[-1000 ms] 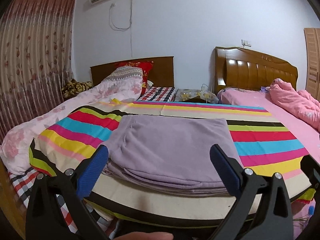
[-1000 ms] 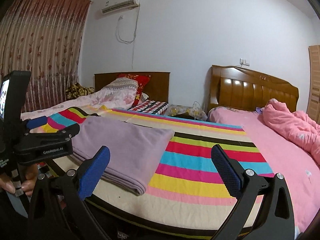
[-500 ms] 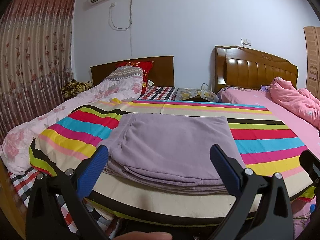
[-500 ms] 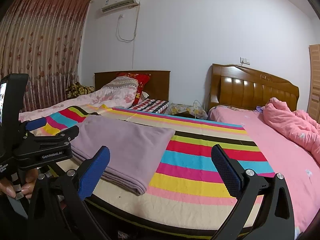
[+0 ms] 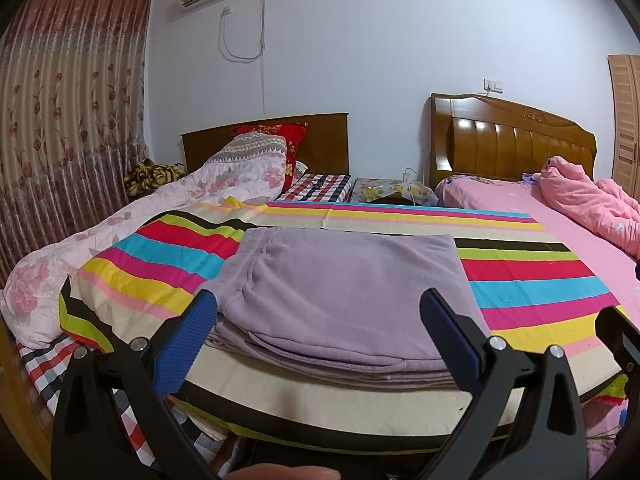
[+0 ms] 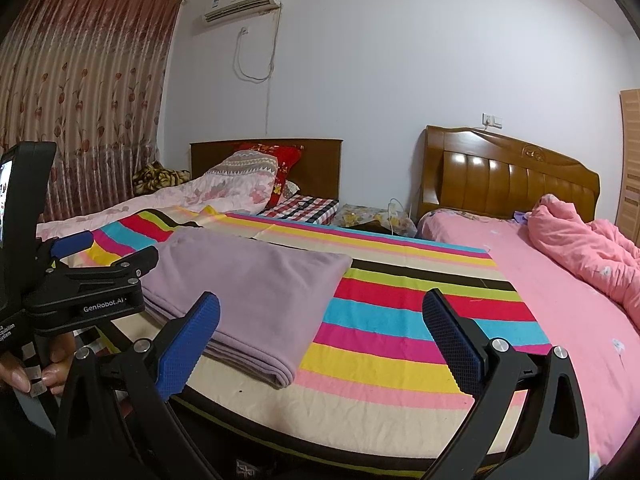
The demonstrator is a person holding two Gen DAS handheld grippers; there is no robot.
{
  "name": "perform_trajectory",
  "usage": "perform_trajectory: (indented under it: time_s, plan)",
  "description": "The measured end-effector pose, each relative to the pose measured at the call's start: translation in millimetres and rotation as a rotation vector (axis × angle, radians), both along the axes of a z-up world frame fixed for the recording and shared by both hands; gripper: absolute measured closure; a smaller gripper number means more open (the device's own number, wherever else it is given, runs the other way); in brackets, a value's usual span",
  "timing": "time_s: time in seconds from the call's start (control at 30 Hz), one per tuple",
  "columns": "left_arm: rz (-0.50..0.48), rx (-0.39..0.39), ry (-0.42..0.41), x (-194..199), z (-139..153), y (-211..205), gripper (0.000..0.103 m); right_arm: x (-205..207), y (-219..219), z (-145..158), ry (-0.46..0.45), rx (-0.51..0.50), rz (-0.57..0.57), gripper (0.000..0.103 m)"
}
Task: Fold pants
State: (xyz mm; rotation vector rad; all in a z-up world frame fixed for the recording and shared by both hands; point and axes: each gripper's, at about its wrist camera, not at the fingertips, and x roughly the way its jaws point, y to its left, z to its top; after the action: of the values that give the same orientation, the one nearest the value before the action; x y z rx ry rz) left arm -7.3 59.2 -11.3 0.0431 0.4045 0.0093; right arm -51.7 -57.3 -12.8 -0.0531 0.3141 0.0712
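The lilac pants (image 5: 340, 292) lie folded into a flat rectangular stack on the striped sheet (image 5: 540, 292), near its front edge. My left gripper (image 5: 320, 340) is open and empty, held back from the stack's near edge. In the right wrist view the folded pants (image 6: 248, 280) lie to the left. My right gripper (image 6: 320, 340) is open and empty, over the bare stripes right of the stack. The left gripper's body (image 6: 88, 284) shows at the left of that view, apart from the pants.
The striped sheet covers a bed with a pink floral quilt (image 5: 80, 248) at its left. A second bed with a pink cover (image 6: 560, 300) and a bunched pink blanket (image 6: 580, 240) stands at the right. Wooden headboards and a cluttered nightstand (image 5: 392, 194) are behind.
Both grippers have drawn back slightly and risen a little from the bed. The pants stack has not moved. Both stay open.
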Motion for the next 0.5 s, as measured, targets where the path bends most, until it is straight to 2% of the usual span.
perform_trajectory:
  time_s: [0.5]
  plan:
    - [0.0, 0.001, -0.001, 0.0, -0.1, 0.1, 0.002, -1.2, -0.5, 1.3, 0.001, 0.0, 0.0, 0.005]
